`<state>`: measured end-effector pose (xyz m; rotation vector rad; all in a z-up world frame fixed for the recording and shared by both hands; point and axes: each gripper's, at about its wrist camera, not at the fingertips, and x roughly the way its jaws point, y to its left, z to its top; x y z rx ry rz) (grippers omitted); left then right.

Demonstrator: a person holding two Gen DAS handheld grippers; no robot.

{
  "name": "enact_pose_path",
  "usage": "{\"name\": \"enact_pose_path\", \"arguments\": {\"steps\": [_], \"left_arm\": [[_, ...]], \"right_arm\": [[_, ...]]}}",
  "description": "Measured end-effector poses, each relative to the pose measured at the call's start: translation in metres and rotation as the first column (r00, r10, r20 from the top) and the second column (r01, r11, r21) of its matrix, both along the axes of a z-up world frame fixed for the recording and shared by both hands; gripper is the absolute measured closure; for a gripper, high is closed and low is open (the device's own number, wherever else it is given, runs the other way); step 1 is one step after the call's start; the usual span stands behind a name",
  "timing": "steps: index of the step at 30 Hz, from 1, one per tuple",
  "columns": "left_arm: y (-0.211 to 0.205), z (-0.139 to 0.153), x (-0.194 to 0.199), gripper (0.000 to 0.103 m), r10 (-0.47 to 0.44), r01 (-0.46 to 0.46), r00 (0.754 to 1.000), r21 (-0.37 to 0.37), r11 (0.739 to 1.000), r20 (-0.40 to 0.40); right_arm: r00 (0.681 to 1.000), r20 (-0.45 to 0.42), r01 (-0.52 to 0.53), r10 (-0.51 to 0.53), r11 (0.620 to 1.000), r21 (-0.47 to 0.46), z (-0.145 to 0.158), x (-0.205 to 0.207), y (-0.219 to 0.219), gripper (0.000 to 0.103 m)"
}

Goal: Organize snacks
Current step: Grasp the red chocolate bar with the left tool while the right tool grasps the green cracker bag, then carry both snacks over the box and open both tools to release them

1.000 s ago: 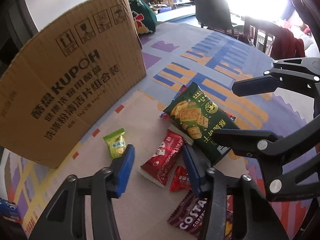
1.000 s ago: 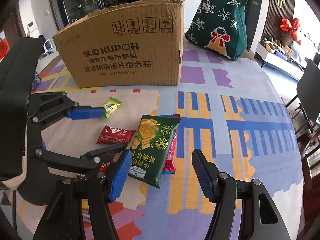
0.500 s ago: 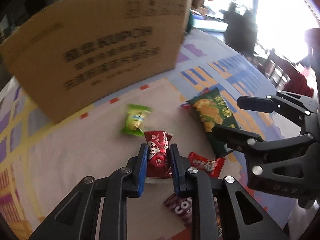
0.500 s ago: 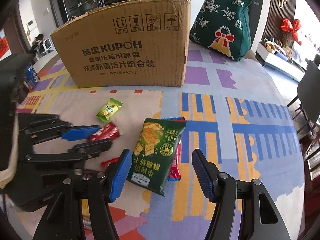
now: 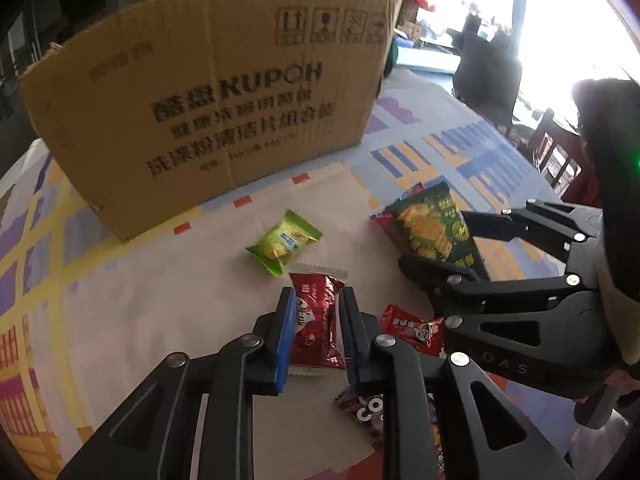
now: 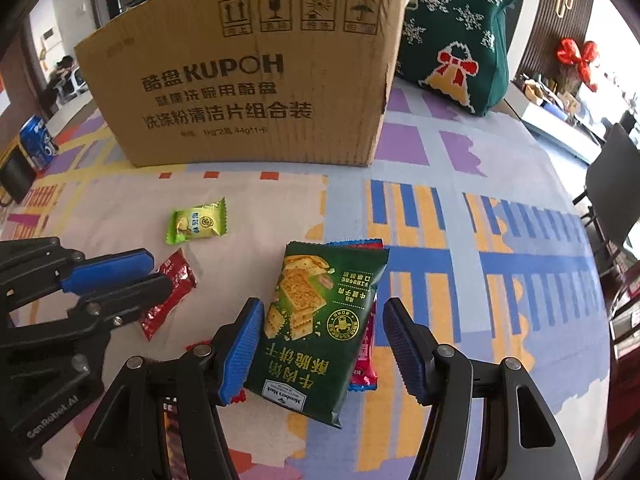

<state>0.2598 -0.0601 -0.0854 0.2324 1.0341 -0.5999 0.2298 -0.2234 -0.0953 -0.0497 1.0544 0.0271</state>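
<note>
In the left wrist view, the left tool point(image 5: 316, 322) sits at 6 o'clock with its blue pads pressed against both sides of a red snack packet point(image 5: 318, 312), which lies lengthwise between them on the surface point(image 5: 140, 300). Just below, at 5 o'clock, a dark coffee sachet point(image 5: 362, 410) peeks out under the right-hand finger. A small red candy point(image 5: 412, 328) lies just right of the clamped packet, touching the black frame of the right tool. A lime-green candy point(image 5: 284, 242) rests just beyond the red packet toward 12 o'clock.

In the right wrist view, the right tool point(image 6: 324, 346) has its pads spread wide on either side of the lower half of a green cracker bag point(image 6: 320, 320); whether the left pad touches the bag's edge cannot be told, while the right pad stands apart from it. A red-and-blue packet point(image 6: 366, 360) shows from beneath the bag's right edge.

Farther off, toward 12 o'clock, a cardboard box point(image 6: 248, 80) printed KUPOH stands upright on the patterned cloth. A green knitted bag point(image 6: 456, 36) with a red bow design sits at 1 o'clock just beside the box, and a blue can point(image 6: 38, 142) stands near the edge at 9 o'clock.
</note>
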Motion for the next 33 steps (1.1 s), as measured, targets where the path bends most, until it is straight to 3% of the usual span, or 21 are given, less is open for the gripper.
{"name": "enact_pose_path", "arguments": {"steps": [2, 5, 7, 10, 18, 28, 33], "left_arm": [[-0.003, -0.004, 0.000, 0.072, -0.004, 0.004, 1.000, 0.006, 1.000, -0.018], [-0.006, -0.011, 0.000, 0.073, 0.013, -0.012, 1.000, 0.024, 1.000, -0.024], [-0.004, -0.013, 0.001, 0.080, 0.026, -0.026, 0.999, 0.015, 1.000, -0.036], [-0.004, -0.012, 0.002, 0.081, 0.038, -0.039, 0.998, -0.004, 0.999, -0.052], [-0.001, 0.005, -0.006, 0.081, 0.086, -0.087, 0.996, -0.045, 0.995, -0.013], [-0.003, 0.023, -0.015, 0.081, 0.124, -0.122, 0.992, -0.071, 0.990, 0.026], [-0.003, 0.028, -0.019, 0.081, 0.138, -0.135, 0.990, -0.077, 0.988, 0.036]], "right_arm": [[1.000, 0.001, -0.001, 0.001, 1.000, 0.001, 0.001, -0.001, -0.001, 0.049], [1.000, 0.007, 0.011, -0.011, 1.000, 0.014, 0.002, -0.002, -0.003, 0.052], [1.000, 0.007, 0.018, -0.018, 0.999, 0.029, 0.002, -0.002, -0.006, 0.055], [1.000, 0.014, 0.022, -0.023, 0.999, 0.043, 0.003, -0.002, -0.009, 0.059], [0.999, 0.031, 0.035, -0.038, 0.996, 0.088, 0.009, -0.009, -0.017, 0.066], [0.996, 0.084, -0.030, 0.019, 0.991, 0.130, 0.024, -0.017, -0.014, 0.091], [0.995, 0.086, -0.057, 0.041, 0.978, 0.203, 0.026, -0.019, -0.013, 0.092]]}}
